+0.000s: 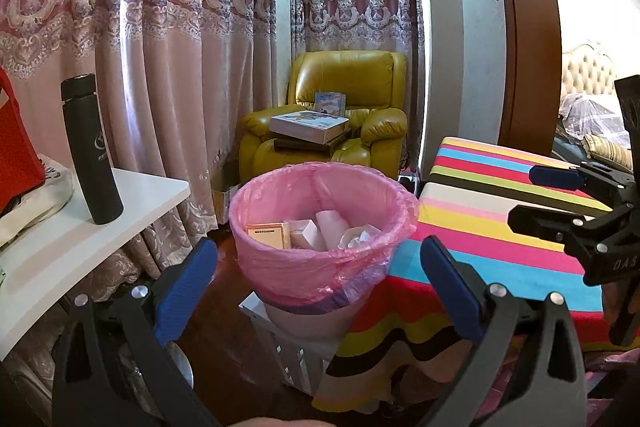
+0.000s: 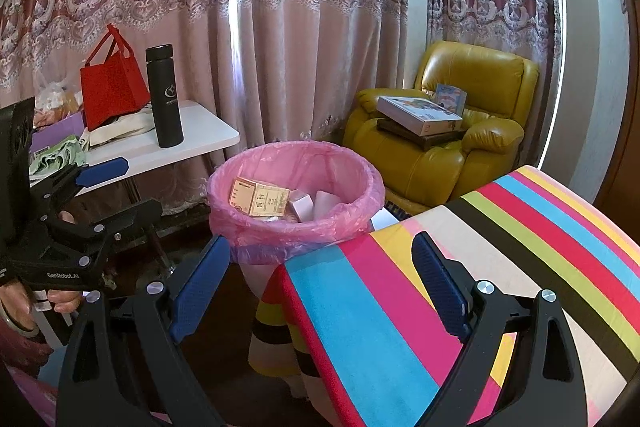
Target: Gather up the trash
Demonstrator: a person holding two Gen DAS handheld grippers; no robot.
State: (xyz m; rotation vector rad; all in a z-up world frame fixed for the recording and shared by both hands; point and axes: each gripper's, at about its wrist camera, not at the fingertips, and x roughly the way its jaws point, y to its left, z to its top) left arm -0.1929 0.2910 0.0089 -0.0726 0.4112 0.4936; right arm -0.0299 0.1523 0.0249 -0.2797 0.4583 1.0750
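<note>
Both tongs apart and empty — the pink-lined bin sits dead ahead of the left tongs, ahead-left of the right tongs.

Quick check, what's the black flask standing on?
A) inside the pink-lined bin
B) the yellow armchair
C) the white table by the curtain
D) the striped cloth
C: the black flask stands upright on the white table in front of the curtain, next to the red bag; the bin holds small boxes and paper, and the armchair holds boxes.
</note>
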